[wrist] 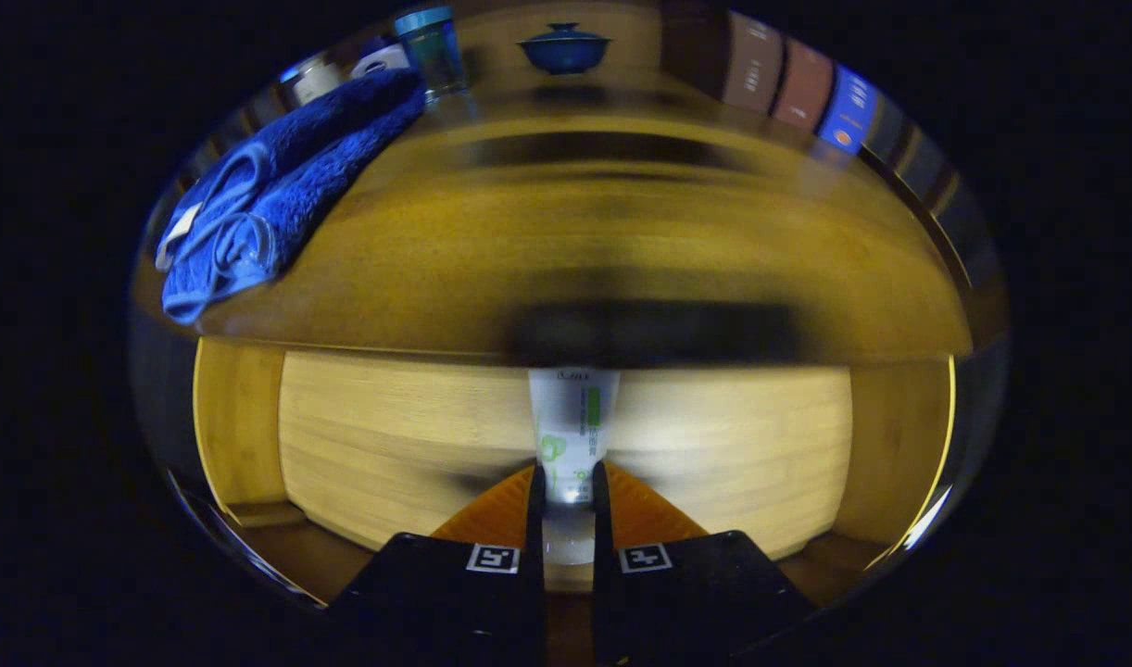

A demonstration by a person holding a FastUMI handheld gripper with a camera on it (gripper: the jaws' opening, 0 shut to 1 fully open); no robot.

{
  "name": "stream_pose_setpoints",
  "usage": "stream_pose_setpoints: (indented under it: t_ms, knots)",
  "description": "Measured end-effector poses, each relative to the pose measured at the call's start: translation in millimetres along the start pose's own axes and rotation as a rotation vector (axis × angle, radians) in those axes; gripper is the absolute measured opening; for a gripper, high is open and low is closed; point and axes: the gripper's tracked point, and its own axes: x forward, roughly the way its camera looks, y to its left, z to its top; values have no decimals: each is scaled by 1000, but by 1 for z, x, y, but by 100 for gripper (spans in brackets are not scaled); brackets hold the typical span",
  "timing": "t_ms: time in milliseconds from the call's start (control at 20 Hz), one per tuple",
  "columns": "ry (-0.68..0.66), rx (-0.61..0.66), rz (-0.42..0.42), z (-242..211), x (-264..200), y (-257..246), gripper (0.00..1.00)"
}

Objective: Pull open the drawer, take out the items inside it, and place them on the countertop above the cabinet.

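Between the 2 fingers of the gripper (566,491) sits a white tube (571,431) — both press its sides, holding it over the open drawer (390,435). Beyond, on the countertop (622,241), lie a folded blue towel (279,195) and a lidded blue bowl (564,48) — well apart.
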Motion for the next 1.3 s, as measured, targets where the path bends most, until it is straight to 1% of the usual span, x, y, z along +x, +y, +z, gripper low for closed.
stream_pose_setpoints:
  t_ms: [50, 150, 250, 400, 500, 650, 750, 900, 1050, 1150, 1200, 1250, 1300]
  knots:
    - [10, 19, 29, -4, 0, 4, 24]
    - [19, 15, 36, -11, -13, -2, 24]
    - [-1, 3, 38, -11, -30, -4, 24]
    - [-17, 5, 63, -9, -57, 0, 24]
    - [-21, -12, 56, -10, -68, 0, 24]
    - [-9, -22, 22, -15, -63, -4, 24]
    - [-4, -9, 40, -19, -61, -4, 24]
    - [5, -1, 40, -18, -60, -6, 24]
    - [9, -9, 33, -11, -70, -10, 24]
    - [7, -20, 7, -9, -71, -18, 24]
    - [16, -9, 1, 0, -73, -20, 24]
    - [20, 18, 15, -10, -56, -18, 12]
    - [39, 39, 25, -15, -57, -16, 12]
